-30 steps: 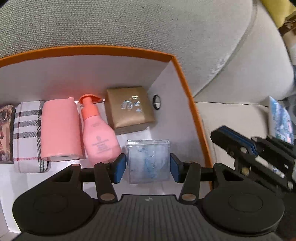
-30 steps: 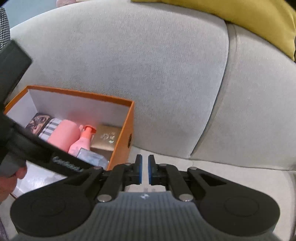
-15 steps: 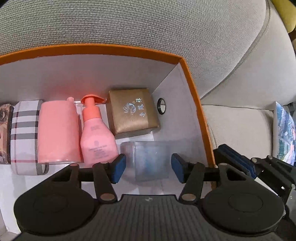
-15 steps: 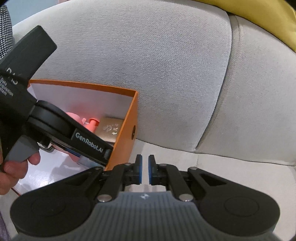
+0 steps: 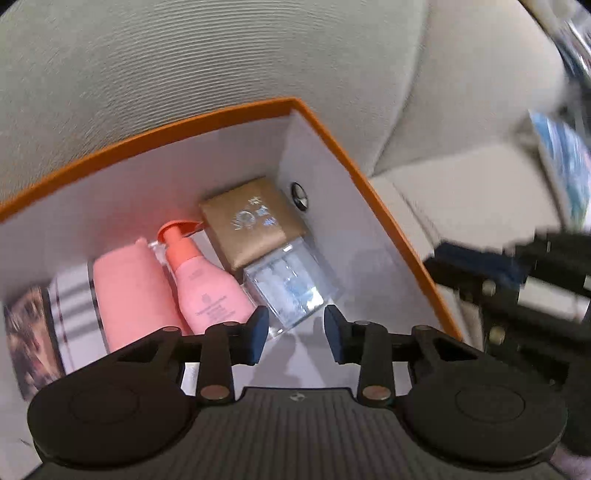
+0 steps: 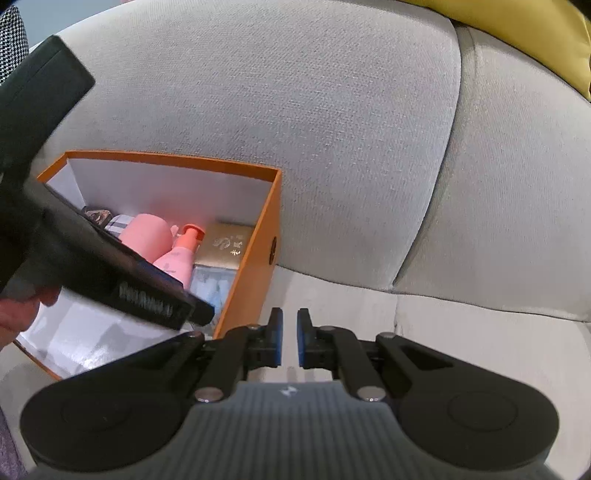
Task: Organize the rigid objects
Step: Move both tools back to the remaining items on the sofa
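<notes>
An orange box with a white inside sits on the sofa seat. In it lie a gold box, a pink pump bottle, a pink cup, a plaid case and a clear plastic box with blue contents beside the gold box. My left gripper hovers over the box floor. Its jaws are closing and no pad touches the clear box below them. My right gripper is shut on nothing, just right of the orange box over the seat.
The grey sofa backrest rises right behind the box and a yellow cushion lies on top of it. A blue patterned item lies on the seat at the far right. A hand holds the left gripper's body.
The clear box has dropped from between the left jaws and now rests on the box floor by the gold box. The left gripper has rolled and its jaws have narrowed. The right gripper stays still.
</notes>
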{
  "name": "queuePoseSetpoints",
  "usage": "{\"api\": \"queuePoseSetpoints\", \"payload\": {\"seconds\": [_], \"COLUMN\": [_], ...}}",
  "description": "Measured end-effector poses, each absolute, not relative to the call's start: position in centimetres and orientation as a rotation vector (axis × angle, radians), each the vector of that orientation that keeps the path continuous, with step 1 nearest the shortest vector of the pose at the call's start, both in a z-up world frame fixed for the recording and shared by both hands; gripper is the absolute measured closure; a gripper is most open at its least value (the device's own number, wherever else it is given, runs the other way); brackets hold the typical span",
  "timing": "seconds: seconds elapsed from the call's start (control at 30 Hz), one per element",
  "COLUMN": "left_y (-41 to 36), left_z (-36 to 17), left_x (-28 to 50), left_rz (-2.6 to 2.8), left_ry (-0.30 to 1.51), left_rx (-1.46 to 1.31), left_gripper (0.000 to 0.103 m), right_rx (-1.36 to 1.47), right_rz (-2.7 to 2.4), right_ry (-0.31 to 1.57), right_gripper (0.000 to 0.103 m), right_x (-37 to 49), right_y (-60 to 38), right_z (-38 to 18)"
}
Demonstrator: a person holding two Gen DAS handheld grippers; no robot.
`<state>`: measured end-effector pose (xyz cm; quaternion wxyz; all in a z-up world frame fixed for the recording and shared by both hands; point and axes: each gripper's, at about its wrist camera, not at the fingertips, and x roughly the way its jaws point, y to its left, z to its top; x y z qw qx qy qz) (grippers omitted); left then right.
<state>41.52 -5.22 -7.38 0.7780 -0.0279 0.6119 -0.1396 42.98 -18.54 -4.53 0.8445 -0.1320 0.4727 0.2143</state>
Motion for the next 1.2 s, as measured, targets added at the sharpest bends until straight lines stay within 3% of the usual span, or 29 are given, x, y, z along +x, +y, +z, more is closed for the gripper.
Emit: {"api": "queuePoseSetpoints", "payload": {"seconds": [0.17,0.4,0.77,1.0,1.2], "left_y": [-6.1,-5.8,-3.1,-1.4,-0.7], "left_z": [-7.9,-7.6,0.4,2.7,0.2], "left_x": [41.5,41.0,33.4,24.9,18.1], "left_rz": [-0.319,-0.338,-0.396,-0.379,-0.336], "left_ry": [1.305,1.282,1.104,0.957,0.955], "left_rx": [0.047,0.053,-0.085,-0.188,-0.347], "left_gripper": [0.069,0.069,0.069,0.069,0.069], "right_rx": [-0.277,-0.273,-0.224,-0.085,0.028], "right_rz": [0.453,0.465,0.470,0.521,0.482], "right_ry": [1.008,1.007,0.933,0.901,0.909], "right_gripper": [0.096,0.096,0.096,0.085,0.076], "right_x": [43.0,43.0,38.1,31.2,24.3], "right_y": [-18.4,-18.0,-18.6,-19.5,-20.2], "right_z": [-5.1,-5.1,-1.2,0.4,-0.8]}}
